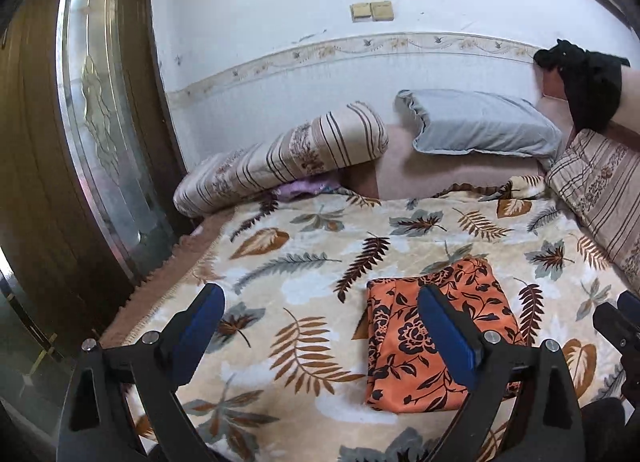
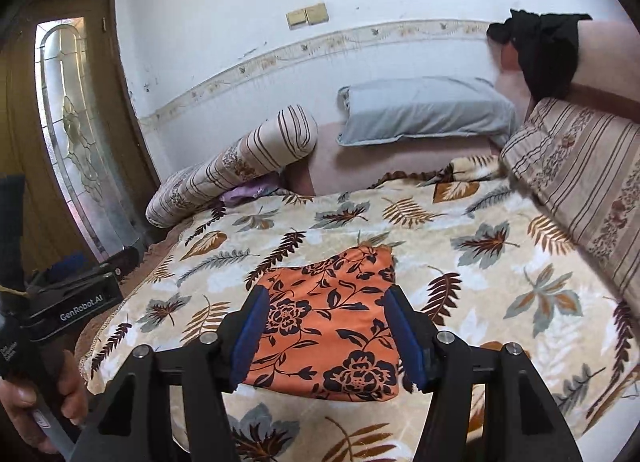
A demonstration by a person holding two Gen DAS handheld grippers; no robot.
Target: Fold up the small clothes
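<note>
At the far left stands a brown door (image 1: 60, 165) with a frosted glass panel, and just right of it a striped bolster (image 1: 280, 157) leans against the white wall at the far edge of the bed. My left gripper (image 1: 320, 326) hangs over the leaf-patterned blanket (image 1: 304, 246), its jaws spread wide and holding nothing; the left blue pad sits above bare blanket while the right pad overlaps the near-left part of the folded orange floral cloth (image 1: 432, 338) in that view, though I cannot tell whether it touches. The cloth lies flat on the blanket as a neat rectangle, near the front of the bed and a little right of centre. My right gripper (image 2: 324, 338) hovers over the same cloth (image 2: 328, 326), jaws open about as wide as the folded piece, one pad at each side edge, gripping nothing. Farther back a grey pillow (image 1: 480, 125) rests against the wall. To the right, a striped cushion (image 1: 600, 197) lines the bed's edge, with a black garment (image 1: 584, 81) draped above it.
</note>
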